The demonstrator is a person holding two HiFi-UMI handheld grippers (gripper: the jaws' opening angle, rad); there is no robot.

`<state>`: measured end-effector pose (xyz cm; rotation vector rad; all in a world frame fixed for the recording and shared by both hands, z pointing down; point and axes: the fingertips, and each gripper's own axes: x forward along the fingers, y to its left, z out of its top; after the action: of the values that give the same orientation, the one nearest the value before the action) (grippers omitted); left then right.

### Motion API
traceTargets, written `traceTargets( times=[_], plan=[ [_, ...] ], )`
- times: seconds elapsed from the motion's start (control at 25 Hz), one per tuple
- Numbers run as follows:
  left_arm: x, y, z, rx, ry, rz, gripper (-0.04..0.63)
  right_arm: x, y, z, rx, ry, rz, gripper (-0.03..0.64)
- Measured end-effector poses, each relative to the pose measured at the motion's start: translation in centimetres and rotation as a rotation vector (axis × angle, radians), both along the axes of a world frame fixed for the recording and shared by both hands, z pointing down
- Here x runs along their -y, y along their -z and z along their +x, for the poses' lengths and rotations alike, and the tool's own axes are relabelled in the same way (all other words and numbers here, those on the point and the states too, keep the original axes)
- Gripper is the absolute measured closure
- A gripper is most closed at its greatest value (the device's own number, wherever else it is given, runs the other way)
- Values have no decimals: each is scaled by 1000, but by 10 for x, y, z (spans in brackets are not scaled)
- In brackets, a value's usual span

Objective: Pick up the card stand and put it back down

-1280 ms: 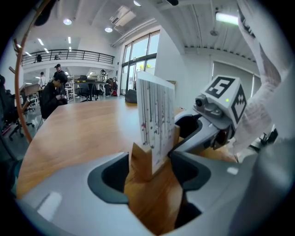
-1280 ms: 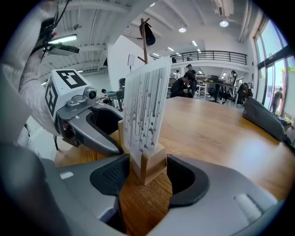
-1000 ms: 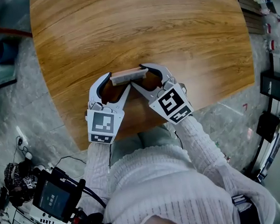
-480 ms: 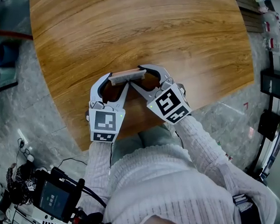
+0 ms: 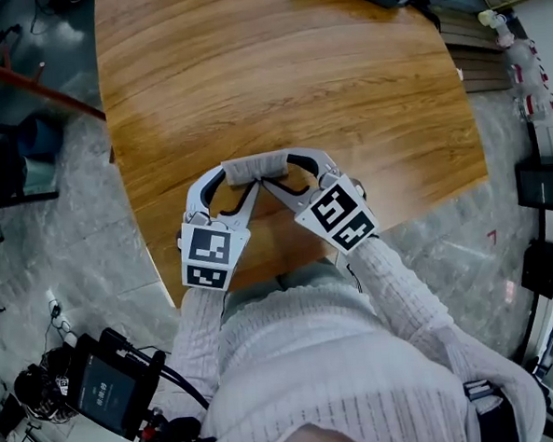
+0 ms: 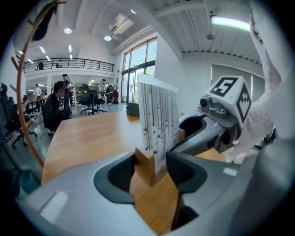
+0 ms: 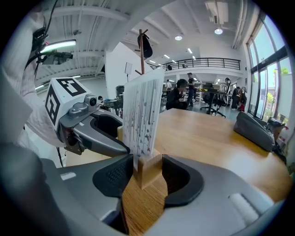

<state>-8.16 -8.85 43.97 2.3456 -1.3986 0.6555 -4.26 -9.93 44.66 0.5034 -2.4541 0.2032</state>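
1. Your left gripper (image 5: 239, 177) has its fingers (image 6: 115, 177) clamped on one end of the small light-wood block card stand (image 6: 146, 166). Your right gripper (image 5: 283, 171) has its fingers (image 7: 182, 177) clamped on the other end. The stand sits between both pairs of fingers, over the near part of the brown wood-grain worktop (image 5: 276, 66). I cannot tell whether its base touches the worktop.
2. Both grips are on one short block. If one hand rises or turns before the other, the block may twist between the fingers and slip out.
3. The fingers hold only the low base, so if you tilt the stand, the tall card above the fingers may lean or slide in its slot.
4. The two pairs of fingers are very near each other and may knock together when you release.
5. The slot of the stand holds one white card with thin vertical streaks (image 6: 159, 120), upright above the fingers. A dark bag (image 7: 253, 129) lies far beyond the fingers, and its contents are not visible.
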Motion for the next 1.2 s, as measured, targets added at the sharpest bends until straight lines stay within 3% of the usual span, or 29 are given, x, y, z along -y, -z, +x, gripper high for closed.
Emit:
traceTargets(
  times=[0.24, 0.64, 0.88, 1.2],
  plan=[
    [4, 43, 5, -10, -16, 81, 377, 3, 40, 7, 90, -49, -6, 420],
    [-6, 84, 11, -44, -6, 163, 377, -7, 83, 14, 135, -39, 62, 423],
    [-2, 88, 12, -54, 2, 187, 377, -2, 89, 16, 117, -27, 117, 423],
    [-2, 87, 11, -47, -4, 185, 377, -2, 89, 15, 122, -36, 120, 425]
  ],
)
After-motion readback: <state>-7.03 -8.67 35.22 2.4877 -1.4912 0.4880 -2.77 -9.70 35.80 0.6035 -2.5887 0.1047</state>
